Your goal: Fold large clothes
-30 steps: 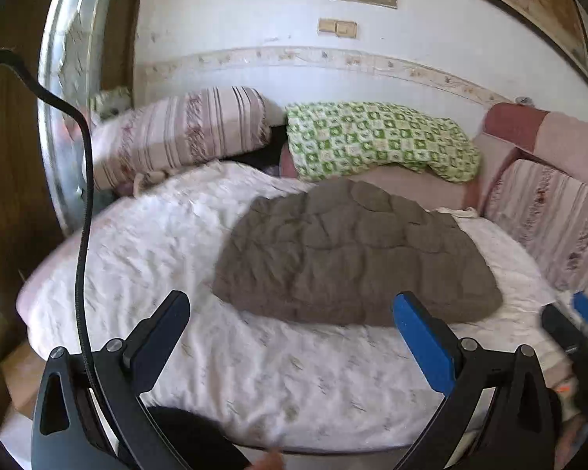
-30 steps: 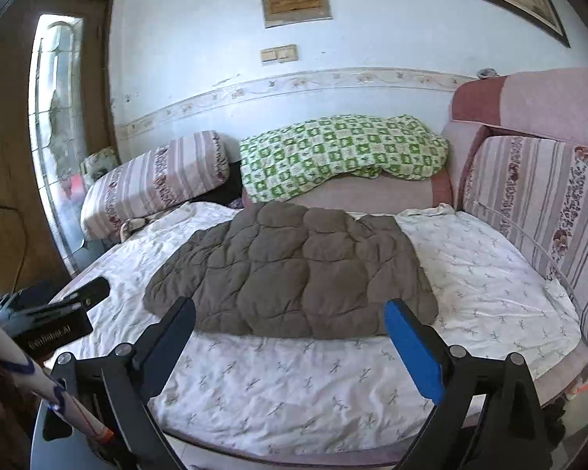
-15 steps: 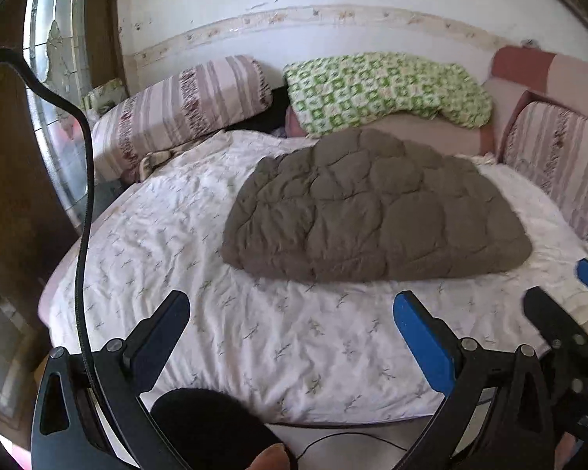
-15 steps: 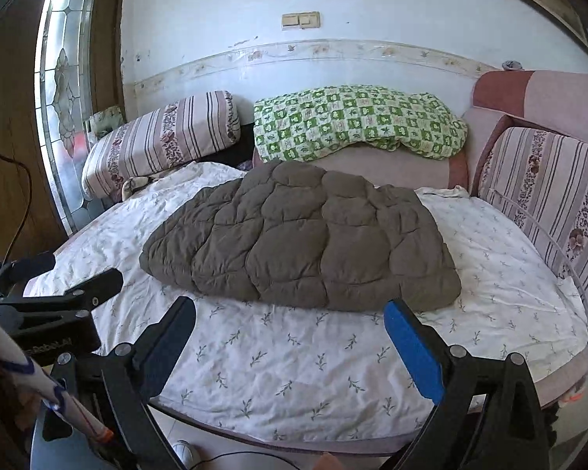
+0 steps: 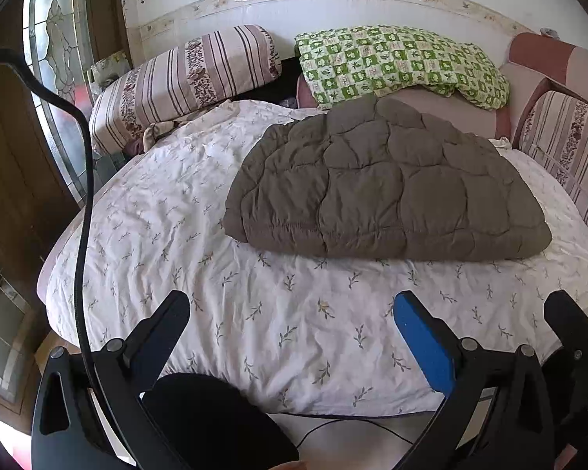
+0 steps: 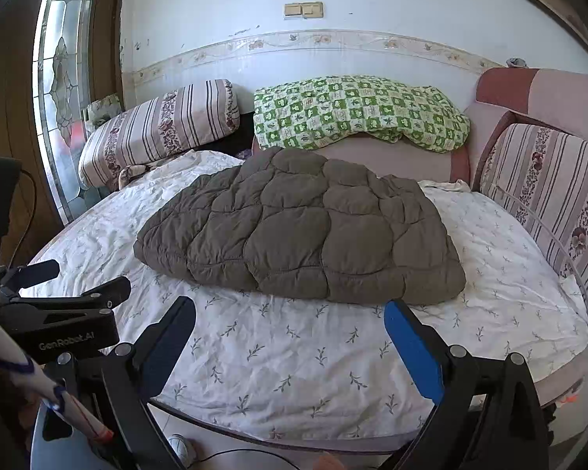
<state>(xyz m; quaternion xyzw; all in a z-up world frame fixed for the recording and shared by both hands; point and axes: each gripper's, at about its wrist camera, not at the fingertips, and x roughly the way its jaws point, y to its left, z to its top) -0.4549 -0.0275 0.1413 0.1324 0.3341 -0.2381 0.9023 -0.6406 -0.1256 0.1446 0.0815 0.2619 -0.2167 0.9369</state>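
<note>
**Entry: both grippers empty, short of the garment**

Left gripper [image 5: 290,313]: jaws spread wide, nothing between them, hanging over the near edge of the bed. Right gripper [image 6: 290,321]: likewise spread and empty, just beside the left one (its black body shows at the left of the right wrist view).

Beyond both: white sprigged bed sheet [image 5: 294,313], rumpled. On it, toward the middle of the bed, the brown quilted puffy garment [image 6: 302,231], lying as a thick rounded slab, near hem facing the grippers, apart from both.

Behind it: green-and-white checked quilt [image 6: 356,109], striped bolster pillow [image 5: 184,82].

Risks, as I judge them:
- The padding is thick and slippery-looking; a shallow pinch at the hem could catch only the top layer, so the slab peels open when lifted.
- A low approach could catch the sheet with the hem and drag it.
- Uneven lift between hands would skew the fold.
- The black cable [image 5: 84,180] near the left gripper could snag.
</note>
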